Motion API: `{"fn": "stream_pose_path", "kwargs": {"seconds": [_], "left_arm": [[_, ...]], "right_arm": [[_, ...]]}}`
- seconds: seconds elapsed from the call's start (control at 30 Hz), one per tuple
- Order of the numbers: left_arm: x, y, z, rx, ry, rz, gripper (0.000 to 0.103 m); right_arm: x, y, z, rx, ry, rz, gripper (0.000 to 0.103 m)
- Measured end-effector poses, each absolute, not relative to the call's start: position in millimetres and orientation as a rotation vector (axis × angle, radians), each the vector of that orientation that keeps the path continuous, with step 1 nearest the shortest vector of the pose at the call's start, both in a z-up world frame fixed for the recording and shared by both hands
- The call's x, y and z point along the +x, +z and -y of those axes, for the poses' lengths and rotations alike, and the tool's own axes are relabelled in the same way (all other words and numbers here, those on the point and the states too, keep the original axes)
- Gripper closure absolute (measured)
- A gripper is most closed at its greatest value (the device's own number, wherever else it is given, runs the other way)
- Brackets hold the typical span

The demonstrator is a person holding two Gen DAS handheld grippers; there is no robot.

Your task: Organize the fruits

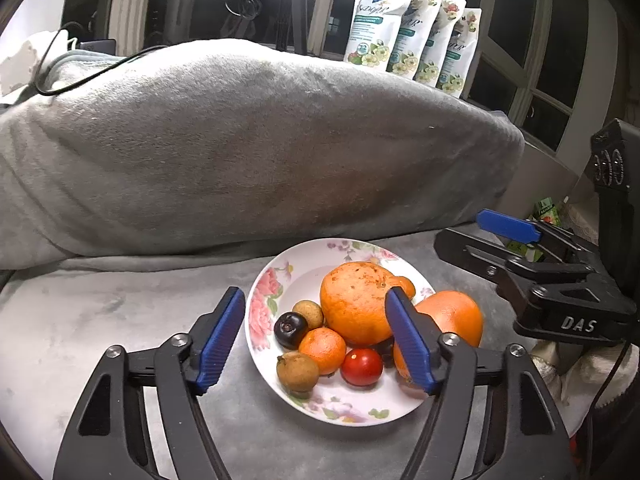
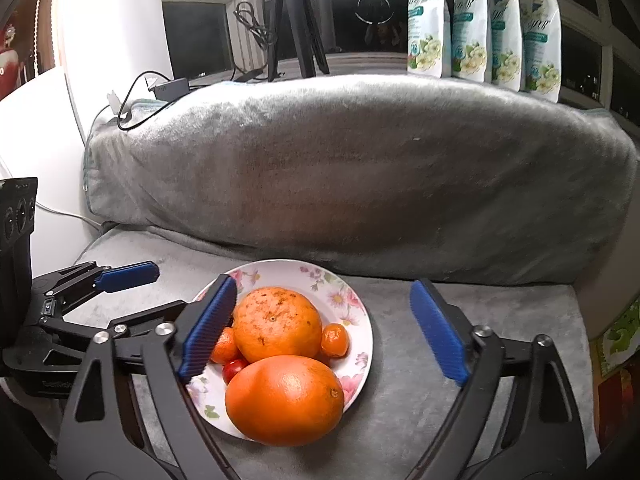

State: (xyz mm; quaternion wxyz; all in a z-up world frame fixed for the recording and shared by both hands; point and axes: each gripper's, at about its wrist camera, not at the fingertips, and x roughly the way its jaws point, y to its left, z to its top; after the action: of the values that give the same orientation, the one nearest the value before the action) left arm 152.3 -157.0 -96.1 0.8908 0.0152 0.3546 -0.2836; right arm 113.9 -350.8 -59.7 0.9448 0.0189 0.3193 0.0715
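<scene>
A floral plate [image 1: 260, 308] on grey fleece holds a big speckled orange [image 1: 356, 300], a smooth orange [image 1: 456, 316] at its right rim, a mandarin [image 1: 322, 350], a cherry tomato [image 1: 362, 366], a dark fruit [image 1: 290, 330] and two brown longans [image 1: 298, 372]. My left gripper [image 1: 315, 293] hovers open over the plate's left half, touching nothing. In the right wrist view my right gripper [image 2: 324, 282] stands wide open above the plate [image 2: 352, 292]. The speckled orange [image 2: 276, 324] and the smooth orange [image 2: 284, 400] lie below its jaws, ungripped. A tiny mandarin [image 2: 335, 340] sits beside them.
A long grey cushion [image 1: 240, 140] walls off the back just behind the plate. Several flowered pouches [image 1: 412, 40] stand on the sill, and a tripod [image 2: 292, 20] with cables beside them. Bare fleece [image 1: 100, 320] lies left of the plate; more bare fleece [image 2: 500, 304] lies right of it.
</scene>
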Motion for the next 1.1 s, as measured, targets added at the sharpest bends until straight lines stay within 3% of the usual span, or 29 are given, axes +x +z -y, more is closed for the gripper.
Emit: {"fn": "stream_pose_path", "kwargs": {"seconds": [0.3,1.1], "left_arm": [[147.8,-92.7,153.2,0.029,-0.560,-0.739,0.026],[108.2,-64.8,125.9,-0.001,-0.537,-0.663,0.025]], "right_arm": [[106.4,-54.6,352.0,0.033,0.128,-0.639,0.004],[59.5,-26.3,340.2,0.023,0.104,-0.547,0.000]]}}
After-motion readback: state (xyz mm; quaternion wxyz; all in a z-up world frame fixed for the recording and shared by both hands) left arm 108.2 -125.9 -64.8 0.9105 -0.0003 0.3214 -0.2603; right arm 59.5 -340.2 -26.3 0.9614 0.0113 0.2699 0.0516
